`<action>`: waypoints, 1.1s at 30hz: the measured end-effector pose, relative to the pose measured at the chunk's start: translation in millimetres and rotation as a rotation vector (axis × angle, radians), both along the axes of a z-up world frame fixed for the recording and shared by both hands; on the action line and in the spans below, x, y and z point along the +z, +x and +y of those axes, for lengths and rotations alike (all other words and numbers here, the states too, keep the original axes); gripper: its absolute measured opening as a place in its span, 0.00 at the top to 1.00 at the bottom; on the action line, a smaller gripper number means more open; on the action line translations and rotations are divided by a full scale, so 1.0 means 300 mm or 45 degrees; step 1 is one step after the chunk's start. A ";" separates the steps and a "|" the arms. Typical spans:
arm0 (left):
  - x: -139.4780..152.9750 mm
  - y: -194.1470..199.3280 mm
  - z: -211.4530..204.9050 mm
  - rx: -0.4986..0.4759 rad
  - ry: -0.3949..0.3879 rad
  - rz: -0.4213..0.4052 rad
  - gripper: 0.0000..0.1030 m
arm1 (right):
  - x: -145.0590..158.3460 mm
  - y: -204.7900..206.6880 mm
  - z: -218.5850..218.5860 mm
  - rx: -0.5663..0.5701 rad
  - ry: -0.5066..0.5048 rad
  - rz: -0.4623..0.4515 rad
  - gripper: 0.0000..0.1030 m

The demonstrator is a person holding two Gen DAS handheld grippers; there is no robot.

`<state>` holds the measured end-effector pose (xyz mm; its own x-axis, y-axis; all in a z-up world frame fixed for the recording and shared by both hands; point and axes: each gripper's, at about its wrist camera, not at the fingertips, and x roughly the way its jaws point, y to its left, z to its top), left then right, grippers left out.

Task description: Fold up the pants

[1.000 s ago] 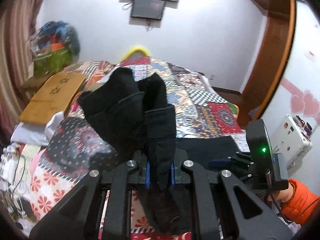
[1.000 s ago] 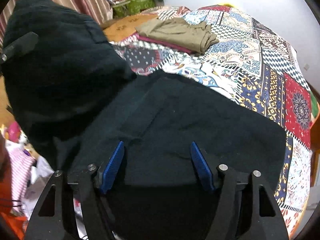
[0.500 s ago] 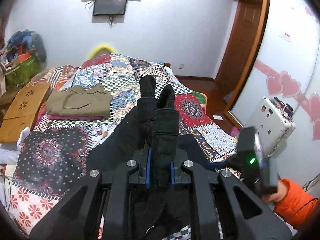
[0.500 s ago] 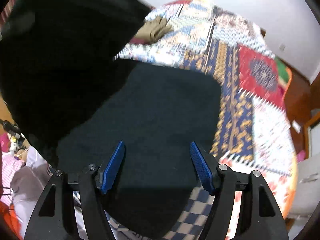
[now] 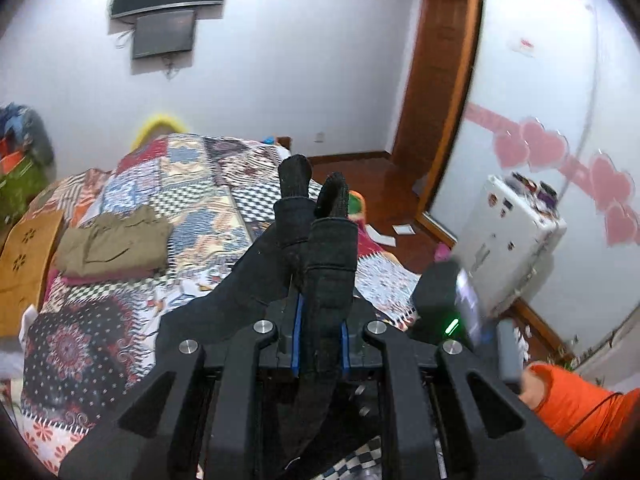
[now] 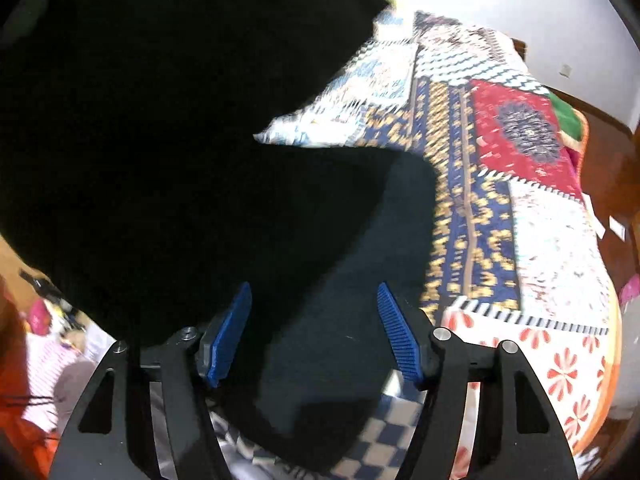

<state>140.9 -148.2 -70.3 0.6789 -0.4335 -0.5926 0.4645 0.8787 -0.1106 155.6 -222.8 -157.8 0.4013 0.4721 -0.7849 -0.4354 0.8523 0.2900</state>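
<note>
Even indoor light is filling the room in the left wrist view, the white wall (image 5: 288, 60) is reading bright without hard glare, and the fisheye lens is bending the door frame (image 5: 436, 92) and darkening the corners into a black ring. In the right wrist view the black pants (image 6: 160, 128) are swallowing the left half as a near featureless dark mass, while the patterned bedspread (image 6: 500, 184) is smearing with motion blur and the wall above is washing out to white
</note>
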 end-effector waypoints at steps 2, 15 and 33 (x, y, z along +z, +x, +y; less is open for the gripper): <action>-0.028 0.005 -0.040 -0.028 0.040 0.011 0.87 | 0.045 -0.013 -0.066 -0.056 0.013 -0.039 0.40; -0.279 -0.020 -0.214 -0.223 0.231 0.234 0.86 | 0.034 -0.099 -0.496 -0.495 0.036 0.004 0.40; -0.232 -0.077 -0.220 -0.265 0.170 0.271 0.45 | 0.114 -0.118 -0.393 -0.419 0.073 -0.110 0.40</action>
